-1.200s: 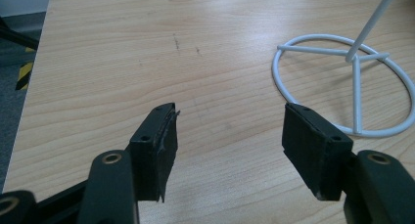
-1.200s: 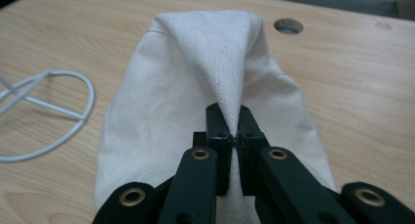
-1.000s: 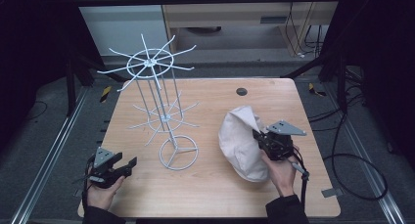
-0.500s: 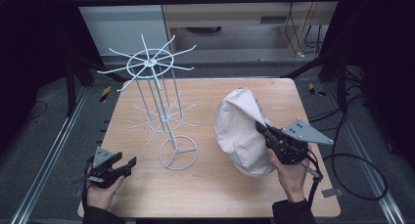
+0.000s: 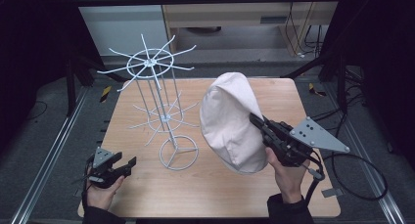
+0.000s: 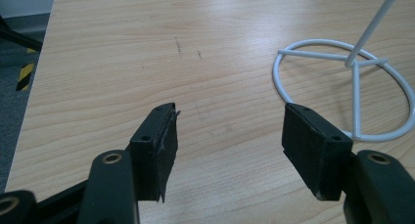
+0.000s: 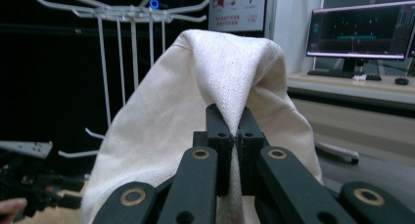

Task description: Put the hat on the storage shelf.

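Observation:
A cream cloth cap [image 5: 230, 121] hangs lifted above the right half of the table, pinched at its edge by my right gripper [image 5: 256, 121], which is shut on it. In the right gripper view the cap [image 7: 205, 87] drapes over the closed jaws of the right gripper [image 7: 234, 120]. A white wire rack [image 5: 159, 104] with spoke hooks on two tiers stands left of the cap, and its ring base [image 6: 350, 94] lies just ahead of my left gripper [image 6: 235, 136]. My left gripper [image 5: 122, 165] rests open near the table's front left, holding nothing.
The wooden table [image 5: 147, 194] has metal rails along both sides. A black cable [image 5: 357, 180] trails from the right gripper off the right edge. A monitor [image 7: 362, 31] on a desk shows behind the cap in the right gripper view.
My right gripper has raised the cap off the table and tipped it up, so it now hangs higher and closer to the rack. The left gripper has stayed put.

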Motion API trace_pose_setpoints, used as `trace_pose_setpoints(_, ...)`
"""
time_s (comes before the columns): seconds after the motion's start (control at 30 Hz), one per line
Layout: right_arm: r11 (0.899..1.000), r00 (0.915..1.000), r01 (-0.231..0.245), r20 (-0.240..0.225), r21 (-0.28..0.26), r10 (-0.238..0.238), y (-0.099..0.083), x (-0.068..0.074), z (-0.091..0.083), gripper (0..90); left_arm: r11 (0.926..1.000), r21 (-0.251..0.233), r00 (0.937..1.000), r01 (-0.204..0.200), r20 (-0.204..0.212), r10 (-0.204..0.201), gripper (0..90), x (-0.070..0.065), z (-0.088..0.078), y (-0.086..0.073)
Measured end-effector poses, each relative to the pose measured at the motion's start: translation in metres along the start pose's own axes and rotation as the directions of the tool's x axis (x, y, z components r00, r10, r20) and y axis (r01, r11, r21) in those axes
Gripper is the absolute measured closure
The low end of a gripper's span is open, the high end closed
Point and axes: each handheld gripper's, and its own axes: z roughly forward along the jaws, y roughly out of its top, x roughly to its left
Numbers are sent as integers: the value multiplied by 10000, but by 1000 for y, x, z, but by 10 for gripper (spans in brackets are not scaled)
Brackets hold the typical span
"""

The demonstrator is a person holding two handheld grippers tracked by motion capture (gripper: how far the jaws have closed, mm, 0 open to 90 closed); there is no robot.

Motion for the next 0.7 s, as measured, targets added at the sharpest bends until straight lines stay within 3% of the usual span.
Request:
trace_pose_setpoints(0.4,9956,9996,179,-181,-920,-197,28,2,0,887,10000,21,10000,18,-5,-18,376,0,0,0)
trace_pose_setpoints(0.7,9857,9986,430,-222,-1629,-472,55,7,0,887,10000,21,10000,12,2,-12,377,0,0,0)
